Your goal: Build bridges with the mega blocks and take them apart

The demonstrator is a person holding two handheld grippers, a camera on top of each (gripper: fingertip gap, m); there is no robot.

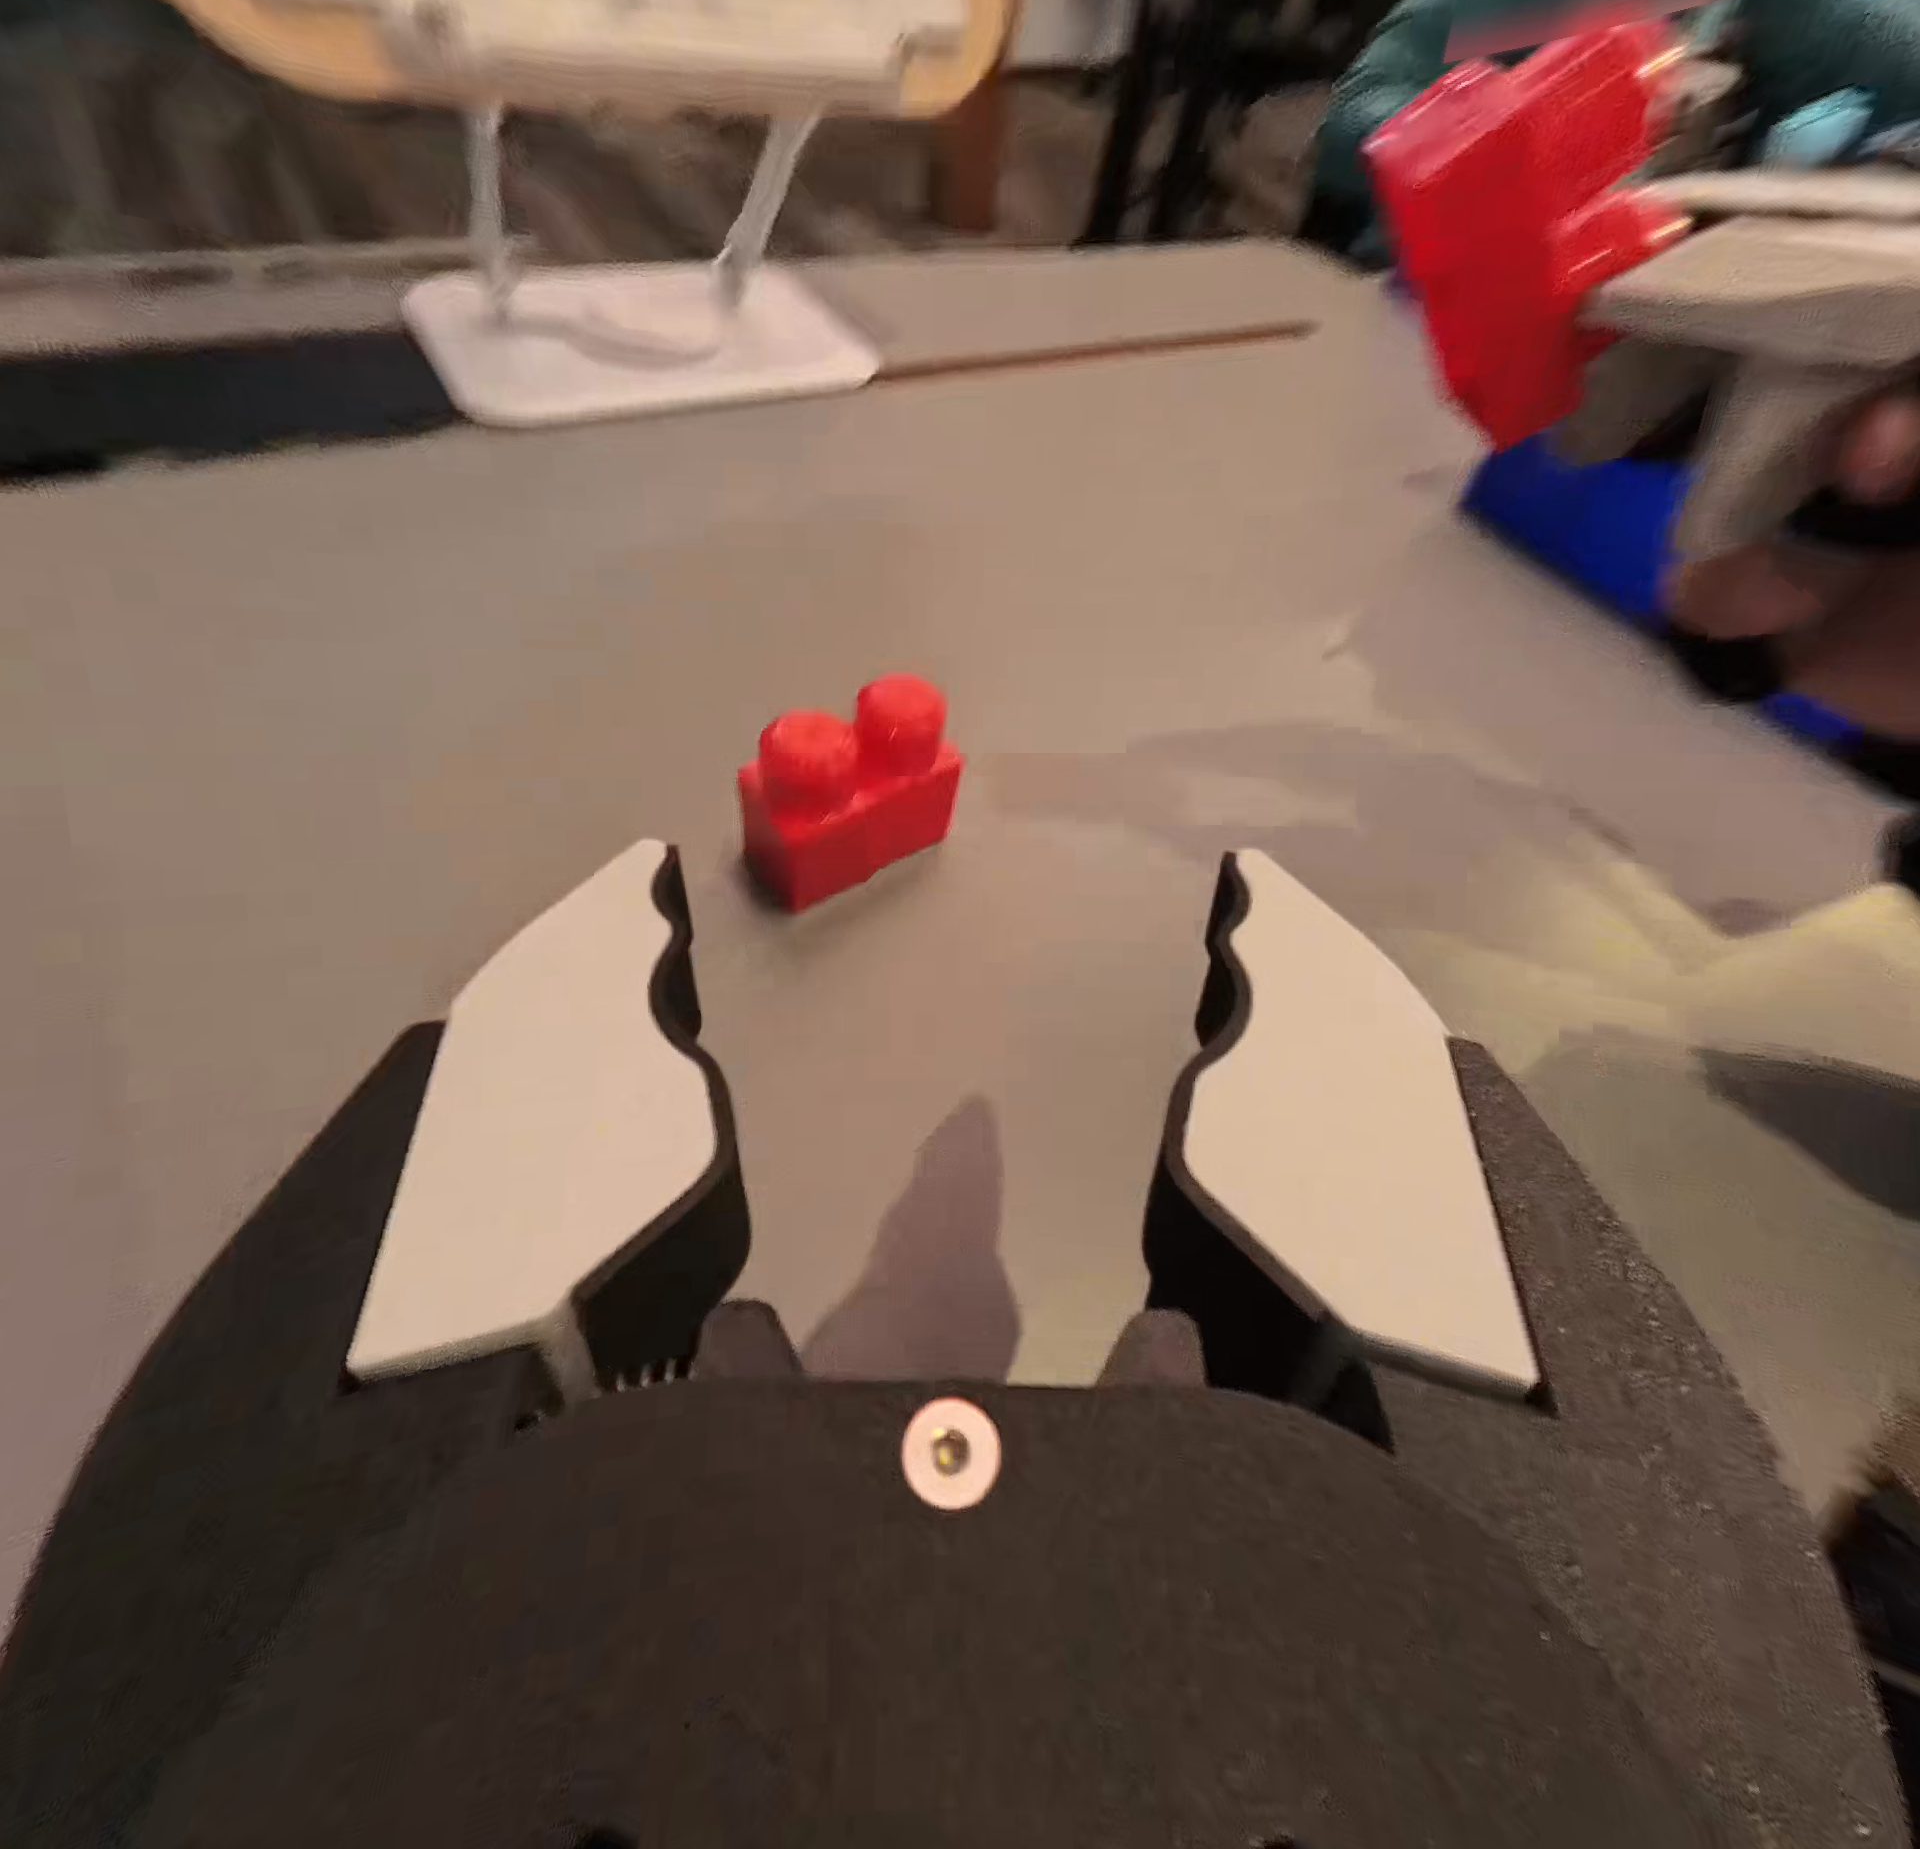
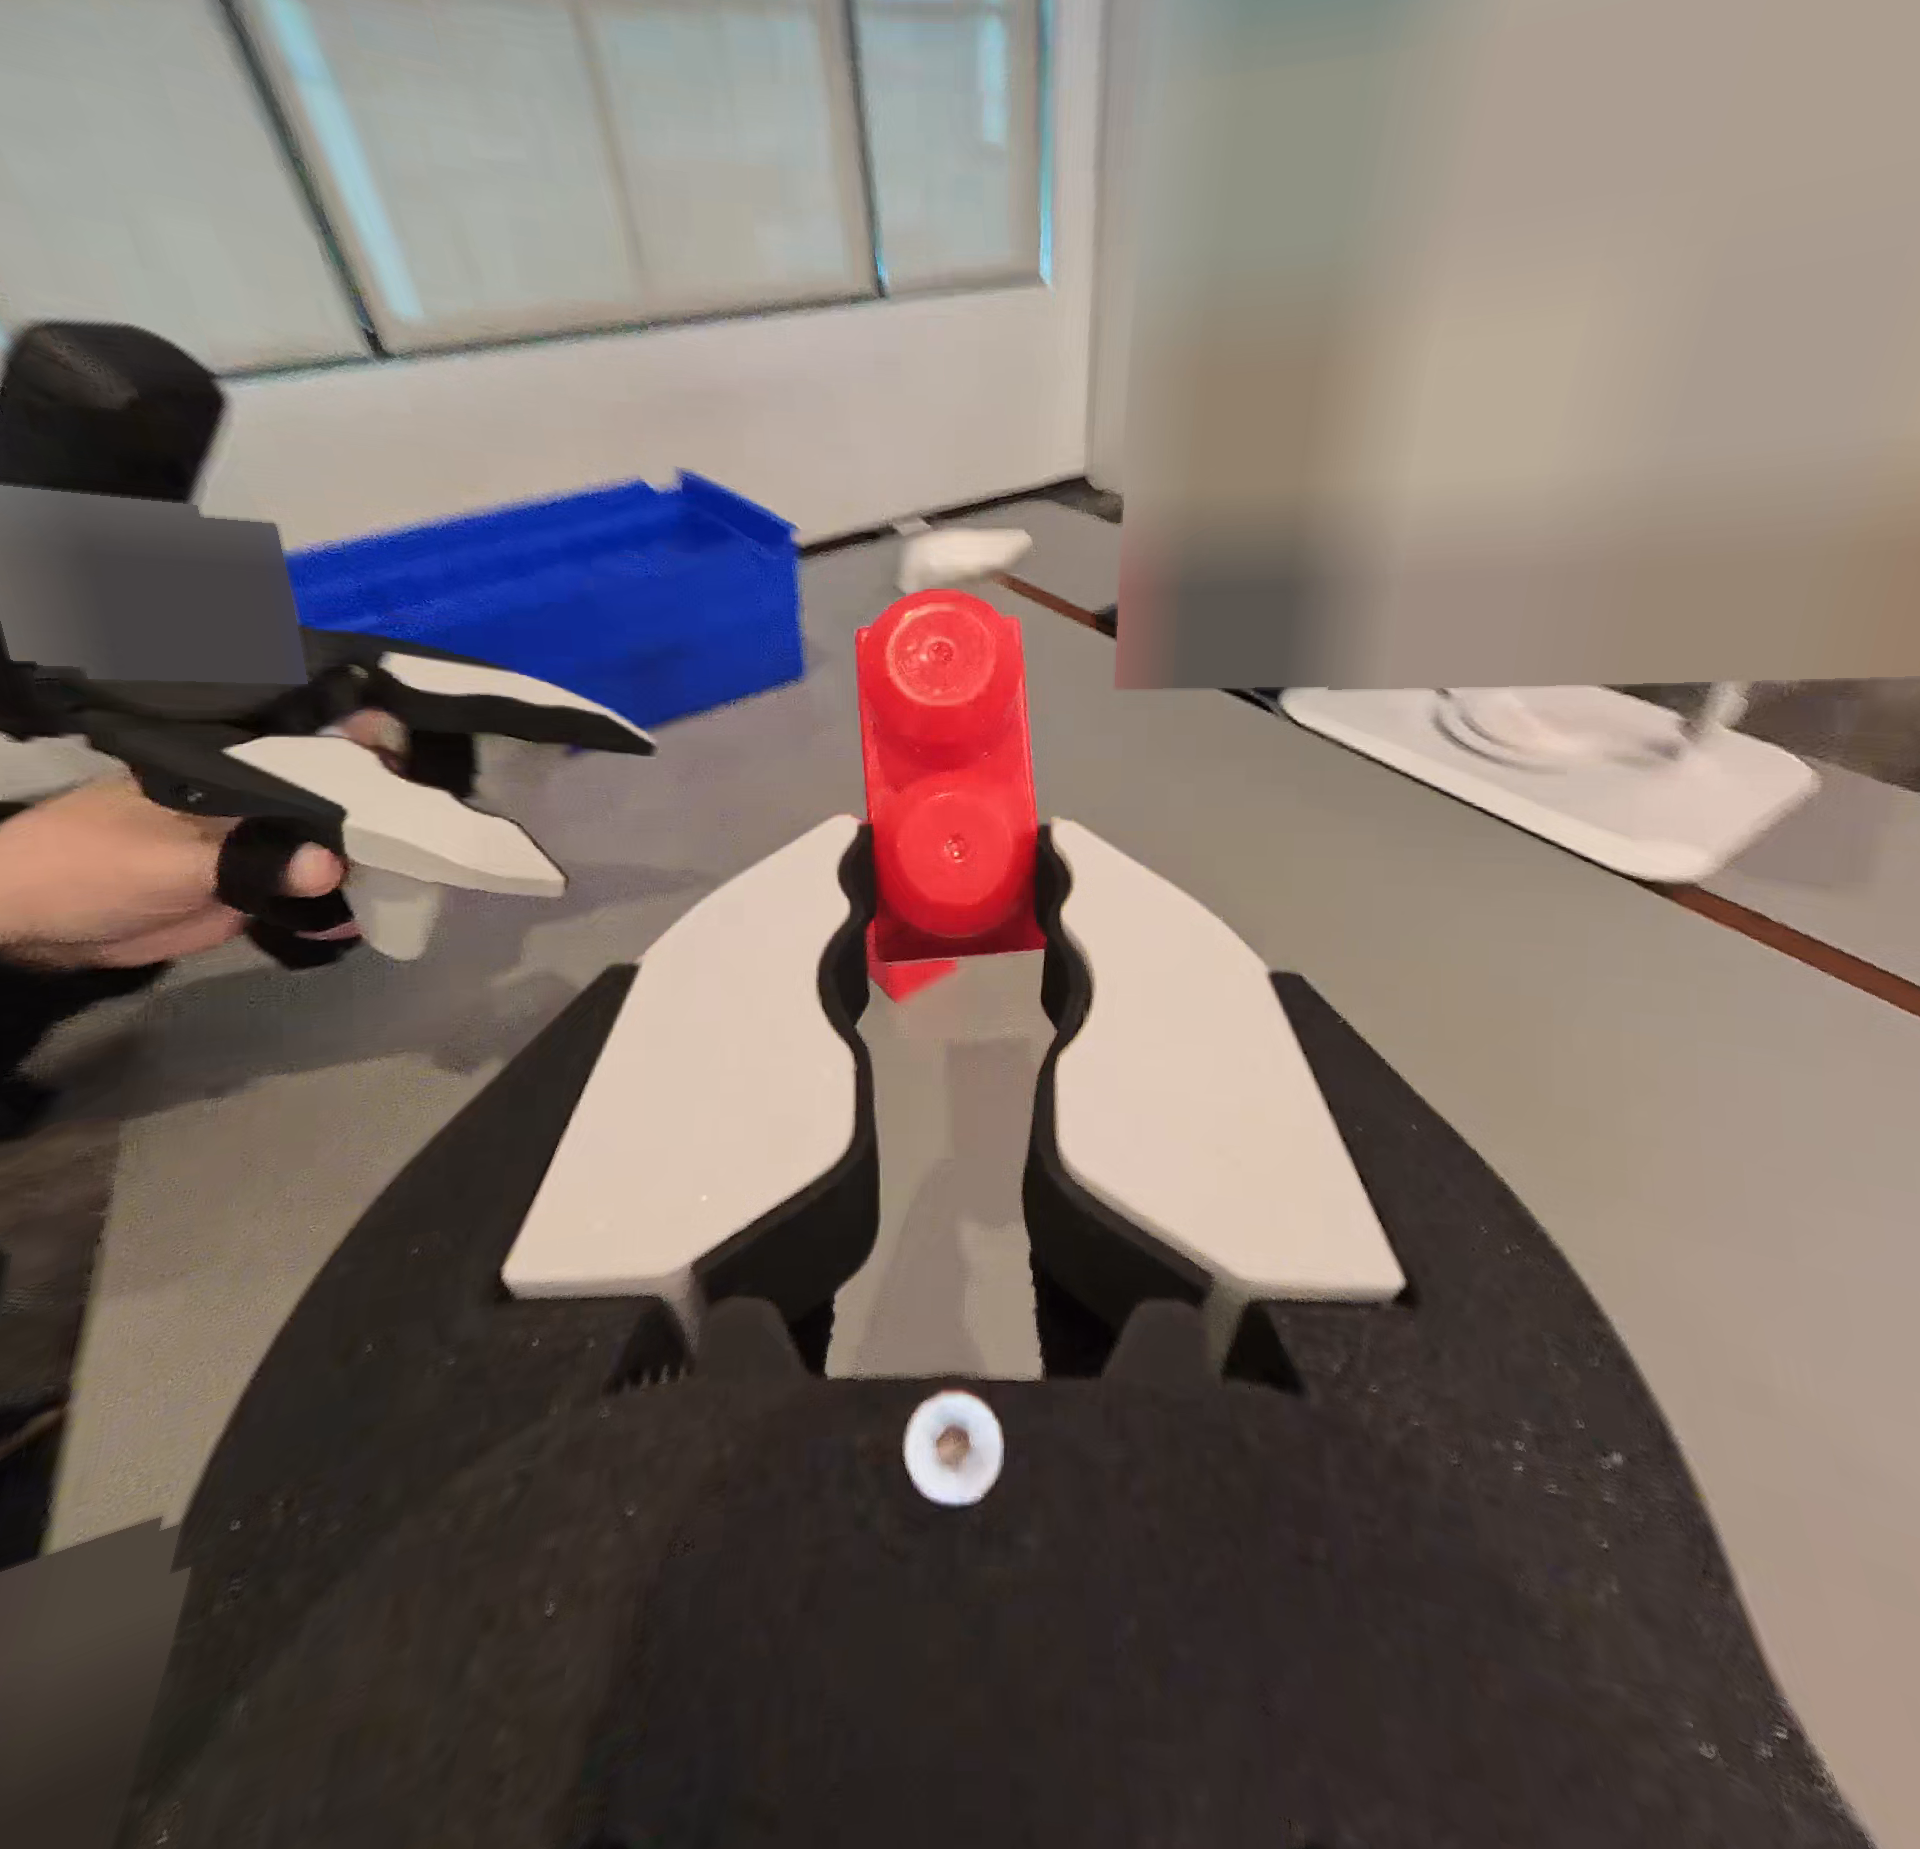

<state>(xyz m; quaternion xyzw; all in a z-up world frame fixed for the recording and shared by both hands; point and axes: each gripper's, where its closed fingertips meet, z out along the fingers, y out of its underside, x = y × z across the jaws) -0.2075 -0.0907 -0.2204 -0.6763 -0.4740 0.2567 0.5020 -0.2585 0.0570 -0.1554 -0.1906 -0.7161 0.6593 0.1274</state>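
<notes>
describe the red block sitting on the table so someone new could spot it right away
On the grey table, look just ahead of the open left claw. The small red block rests there alone, two round studs up. Unlike the other red block, held by the right claw, nothing grips it.

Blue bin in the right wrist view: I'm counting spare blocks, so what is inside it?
Only the blue bin's outer wall and rim show from this low angle. Its inside is hidden, so any blocks there cannot be seen.
</notes>
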